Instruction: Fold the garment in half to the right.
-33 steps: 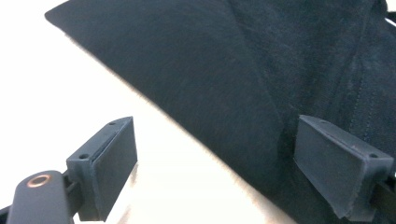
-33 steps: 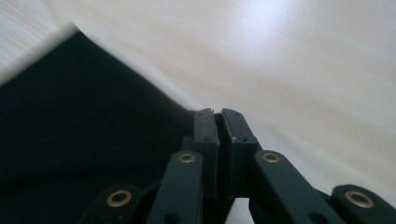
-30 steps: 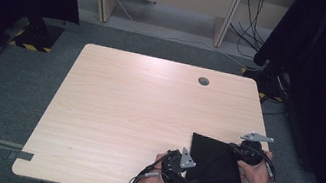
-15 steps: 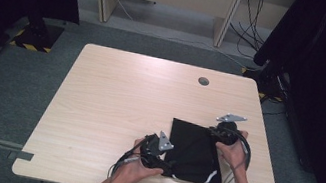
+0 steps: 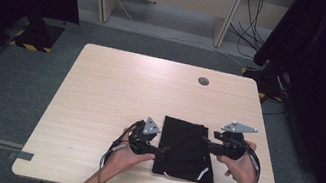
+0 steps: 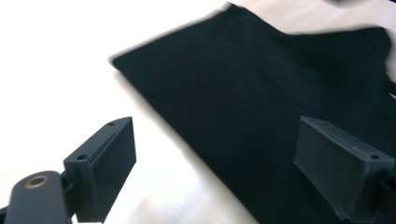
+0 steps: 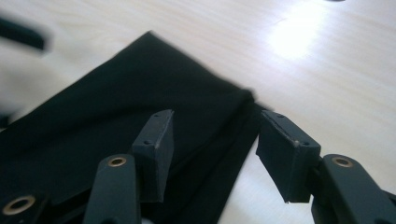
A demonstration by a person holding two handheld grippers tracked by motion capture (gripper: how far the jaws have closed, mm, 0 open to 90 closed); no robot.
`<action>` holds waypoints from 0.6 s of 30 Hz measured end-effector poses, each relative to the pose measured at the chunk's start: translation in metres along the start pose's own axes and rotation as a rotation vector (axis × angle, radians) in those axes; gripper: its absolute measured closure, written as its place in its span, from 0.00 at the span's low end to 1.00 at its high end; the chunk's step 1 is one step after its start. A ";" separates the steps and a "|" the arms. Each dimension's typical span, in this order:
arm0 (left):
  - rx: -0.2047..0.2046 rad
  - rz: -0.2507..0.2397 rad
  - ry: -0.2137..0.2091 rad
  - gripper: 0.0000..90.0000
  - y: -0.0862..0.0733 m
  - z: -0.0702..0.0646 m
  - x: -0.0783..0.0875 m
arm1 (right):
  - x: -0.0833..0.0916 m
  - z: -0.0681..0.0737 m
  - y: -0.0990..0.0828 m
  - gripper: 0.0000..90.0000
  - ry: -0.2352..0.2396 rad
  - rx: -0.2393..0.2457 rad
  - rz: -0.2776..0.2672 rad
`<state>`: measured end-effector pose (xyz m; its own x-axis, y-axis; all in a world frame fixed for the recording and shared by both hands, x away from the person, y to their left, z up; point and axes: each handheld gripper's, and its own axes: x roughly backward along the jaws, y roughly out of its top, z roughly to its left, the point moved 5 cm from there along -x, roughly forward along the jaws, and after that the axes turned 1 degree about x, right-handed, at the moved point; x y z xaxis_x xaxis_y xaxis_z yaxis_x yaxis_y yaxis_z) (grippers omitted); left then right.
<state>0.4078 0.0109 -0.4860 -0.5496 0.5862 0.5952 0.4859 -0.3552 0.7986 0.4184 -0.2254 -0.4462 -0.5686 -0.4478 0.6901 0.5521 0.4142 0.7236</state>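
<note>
Two hand-held grippers, the left gripper (image 5: 164, 149) with jaws spread wide and the right gripper (image 5: 205, 142) whose jaws have just been opening with nothing pinched between them, flank one folded black cloth (image 5: 185, 149) lying flat near the front edge of one wooden table (image 5: 116, 88).

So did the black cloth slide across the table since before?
Yes. The black cloth slid left, away from the table's right edge, and now lies squarer, more under the round hole.
</note>
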 end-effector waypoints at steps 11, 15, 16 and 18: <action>-0.004 0.078 0.069 0.13 -0.003 0.014 -0.034 | -0.014 0.018 -0.048 0.90 0.143 0.025 0.085; 0.018 0.077 0.071 0.13 -0.005 0.015 -0.033 | 0.004 0.014 -0.051 1.00 0.131 0.046 0.040; 0.009 0.079 0.074 0.13 -0.005 0.015 -0.033 | 0.011 0.012 -0.051 1.00 0.124 0.045 0.023; 0.011 0.078 0.076 0.13 -0.004 0.015 -0.034 | 0.023 0.012 -0.050 1.00 0.115 0.047 -0.001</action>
<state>0.4345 0.0033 -0.5108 -0.5594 0.5002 0.6610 0.5362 -0.3898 0.7487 0.3705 -0.2468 -0.4662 -0.4937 -0.5348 0.6858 0.5213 0.4493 0.7256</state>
